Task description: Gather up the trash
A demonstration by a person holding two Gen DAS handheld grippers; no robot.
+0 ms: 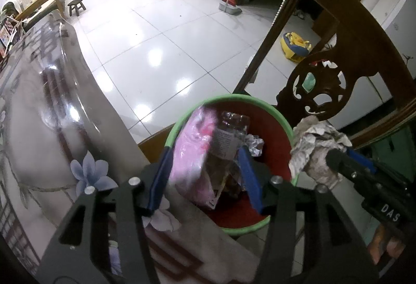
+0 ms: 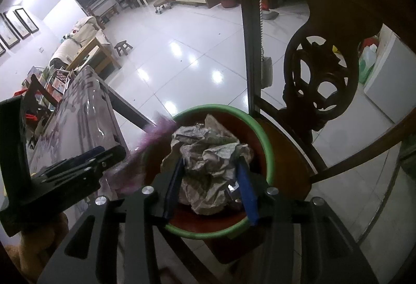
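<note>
Trash is what I am gathering, and both my grippers hang over the bin now. Nearest to me, between the jaws of my left gripper (image 1: 205,164), I see a pink plastic bag (image 1: 189,151) and a clear bottle (image 1: 228,133) with a label. The jaws stand partly apart; the bag looks blurred, and the blue pads do not seem to press on either piece, so I judge these two are released, or almost. They lie directly below the jaws, inside the red bin with green rim (image 1: 260,102).

My right gripper (image 2: 210,180) has a crumpled paper ball (image 2: 208,154) between its pads. The jaws are about half open, and I cannot tell for sure if they grip the paper or only touch it. The paper is above the bin's mouth, not yet down inside.

Behind the bin stands a carved wooden chair (image 1: 325,81), and left of my jaws is the flowered table (image 1: 52,107). No other trash shows on it, so little seems left.
</note>
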